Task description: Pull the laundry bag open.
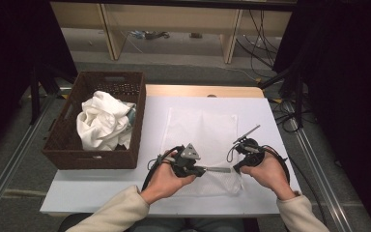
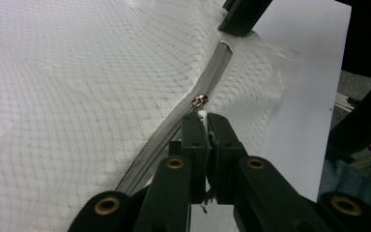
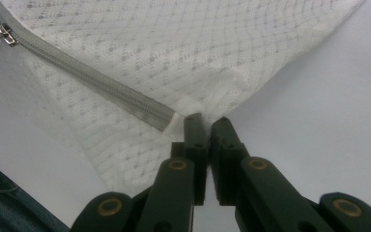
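Pinching the white pull tab (image 2: 202, 116) of the zipper (image 2: 207, 79) is what my left gripper (image 2: 206, 117) is doing, its jaws pressed together on that tab just behind the small metal slider (image 2: 199, 100). My right gripper (image 3: 207, 121) is clamping the end of the mesh laundry bag (image 1: 200, 130), right where the grey zipper tape stops, jaws squeezed onto the fabric. I am holding it this way so the bag stays stretched between the two hands; I judge that the anchored end is giving the slider something to pull against.

The bag is lying flat on the white table (image 1: 101, 186), near the front edge, with its zipper running along the side closest to me. Its far edge is reaching toward the wooden strip at the back of the table. To the left, just beside the bag, the brown wicker basket (image 1: 60, 154) with crumpled white cloth (image 1: 101, 121) inside is standing partly off the table's corner. Open white surface is showing to the right of the bag, so I am judging that there is room for pulling along the zipper line.
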